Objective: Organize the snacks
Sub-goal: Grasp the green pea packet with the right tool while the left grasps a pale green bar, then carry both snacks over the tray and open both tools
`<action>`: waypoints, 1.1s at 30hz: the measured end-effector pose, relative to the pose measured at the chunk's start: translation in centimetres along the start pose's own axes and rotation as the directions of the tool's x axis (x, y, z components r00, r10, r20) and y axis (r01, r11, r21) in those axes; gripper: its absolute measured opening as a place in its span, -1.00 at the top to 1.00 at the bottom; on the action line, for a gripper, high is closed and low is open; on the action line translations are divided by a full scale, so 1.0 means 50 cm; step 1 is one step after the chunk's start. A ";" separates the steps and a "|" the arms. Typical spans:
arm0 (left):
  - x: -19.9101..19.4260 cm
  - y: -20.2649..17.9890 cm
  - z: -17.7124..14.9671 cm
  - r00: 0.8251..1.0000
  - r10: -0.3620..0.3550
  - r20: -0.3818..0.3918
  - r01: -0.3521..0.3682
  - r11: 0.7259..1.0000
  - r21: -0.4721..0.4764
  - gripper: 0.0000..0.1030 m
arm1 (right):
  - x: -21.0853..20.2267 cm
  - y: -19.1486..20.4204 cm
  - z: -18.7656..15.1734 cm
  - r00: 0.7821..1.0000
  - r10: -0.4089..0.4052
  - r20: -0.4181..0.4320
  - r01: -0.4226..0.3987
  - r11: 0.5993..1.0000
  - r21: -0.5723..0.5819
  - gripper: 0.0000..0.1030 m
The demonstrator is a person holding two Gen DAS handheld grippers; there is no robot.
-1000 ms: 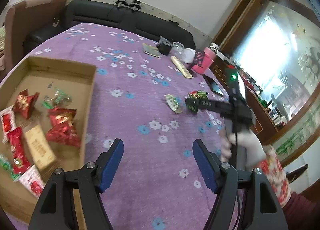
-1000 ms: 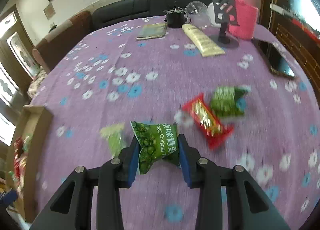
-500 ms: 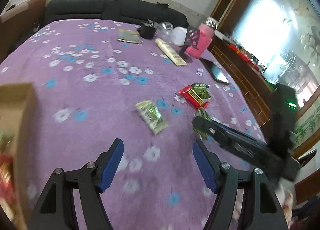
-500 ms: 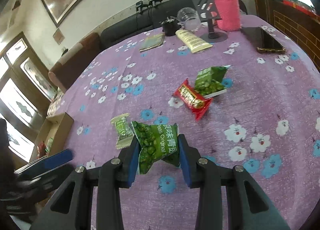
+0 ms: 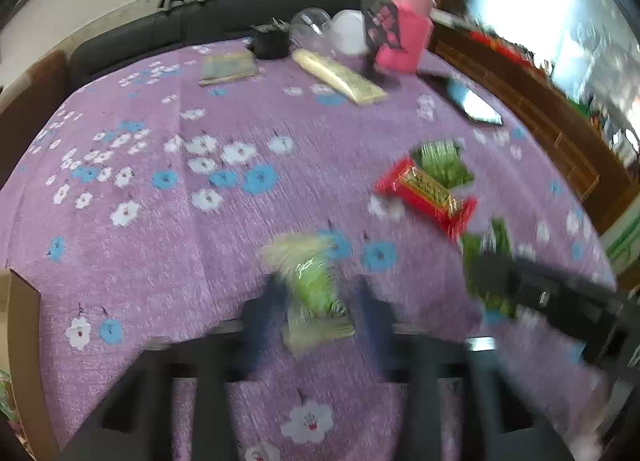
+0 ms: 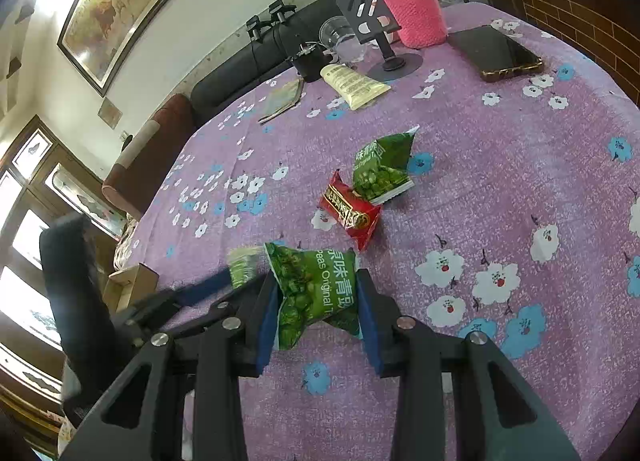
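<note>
My right gripper (image 6: 318, 301) is shut on a green peas packet (image 6: 316, 291) and holds it above the purple flowered tablecloth (image 6: 500, 165). A red snack packet (image 6: 348, 213) and a second green peas packet (image 6: 382, 171) lie further out. In the blurred left wrist view my left gripper (image 5: 320, 297) has its fingers on either side of a light green snack packet (image 5: 314, 285) on the cloth. The fingers stand close to it, and the blur hides whether they touch. The right gripper (image 5: 532, 293) shows at the right there, with the red packet (image 5: 426, 191) beyond.
A cardboard box's corner (image 6: 134, 281) sits at the table's left; its edge (image 5: 22, 341) shows in the left wrist view. At the far side stand a pink bottle (image 6: 410, 7), a phone stand (image 6: 374, 25), a phone (image 6: 500, 53), a cream tube (image 6: 354, 81) and a booklet (image 6: 282, 101).
My left gripper has swung from the box to the light green packet and its fingers have narrowed around it. My right gripper has lifted and tilted, still holding the peas packet.
</note>
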State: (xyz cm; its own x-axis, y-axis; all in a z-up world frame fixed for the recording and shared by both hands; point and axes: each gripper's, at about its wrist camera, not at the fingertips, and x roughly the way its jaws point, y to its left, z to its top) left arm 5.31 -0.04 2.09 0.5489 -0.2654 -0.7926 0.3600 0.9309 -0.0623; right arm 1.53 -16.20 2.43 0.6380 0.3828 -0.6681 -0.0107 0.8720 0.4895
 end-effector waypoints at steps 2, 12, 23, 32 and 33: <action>-0.009 0.008 -0.007 1.000 -0.020 0.006 0.020 1.000 -0.015 0.48 | 0.002 -0.001 -0.001 1.000 -0.002 -0.003 0.002 1.000 0.000 0.32; -0.097 0.060 -0.040 0.995 -0.077 0.066 0.084 0.990 -0.112 0.62 | 0.006 0.008 -0.007 1.000 -0.009 0.004 0.009 1.000 -0.027 0.33; -0.240 0.127 -0.106 0.979 -0.082 0.184 0.121 0.969 -0.217 0.61 | 0.010 0.041 -0.028 0.999 -0.032 0.021 0.034 0.995 -0.097 0.33; -0.357 0.256 -0.205 0.966 0.028 0.256 0.066 0.933 -0.355 0.61 | 0.024 0.139 -0.075 0.997 -0.081 0.004 0.079 0.966 -0.246 0.33; -0.367 0.270 -0.215 0.964 0.043 0.261 0.058 0.927 -0.370 0.61 | 0.025 0.159 -0.086 0.997 -0.080 -0.004 0.076 0.960 -0.269 0.33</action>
State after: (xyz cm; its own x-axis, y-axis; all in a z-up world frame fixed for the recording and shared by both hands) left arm -8.01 20.08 9.24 0.7416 -0.2811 -0.6091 0.0871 0.9406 -0.3281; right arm -1.06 -7.46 3.10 0.6335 0.3135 -0.7074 -0.1689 0.9482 0.2690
